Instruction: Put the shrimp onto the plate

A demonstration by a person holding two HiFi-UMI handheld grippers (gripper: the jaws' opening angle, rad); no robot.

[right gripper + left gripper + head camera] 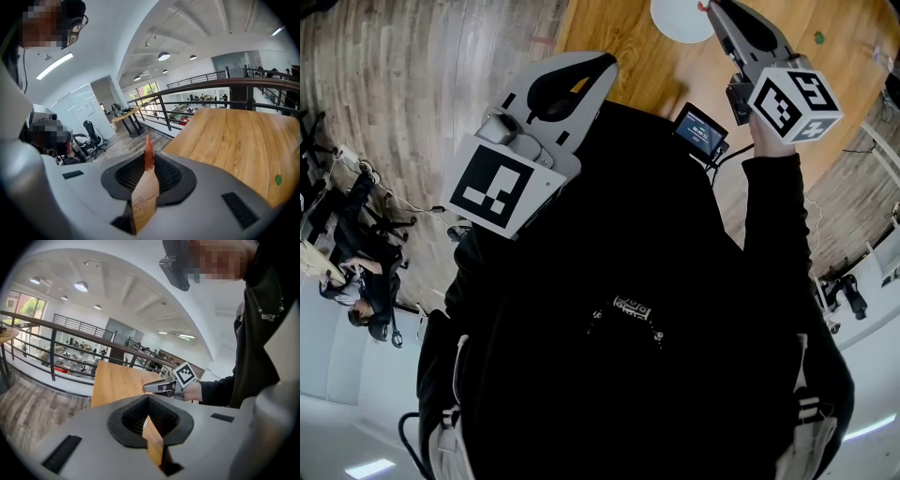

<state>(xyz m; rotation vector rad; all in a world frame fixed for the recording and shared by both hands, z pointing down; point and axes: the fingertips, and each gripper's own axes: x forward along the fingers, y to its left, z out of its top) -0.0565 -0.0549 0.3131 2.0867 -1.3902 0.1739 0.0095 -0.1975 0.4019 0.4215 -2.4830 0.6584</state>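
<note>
Grey right gripper: jaws pressed onto a thin orange-red sliver, most likely the shrimp; it shows only edge-on, so that is a fair guess.
Shrimp's lie: long axis runs out along the jaw line, its tip poking just past the jaw ends.
Plate: white, on the wooden table, just beside the right gripper's tip on the person's left; cut off by the top of the head view and absent from the right gripper view.
Nearer hand: the right, plainly; what looks left is a short sideways shift over the rim, then release.
Right arm: reaching forward over the table, black sleeve, marker cube facing up.
Left gripper: jaws drawn together on nothing, only a slit of table wood between them; it hangs near the chest, well apart from the plate.
</note>
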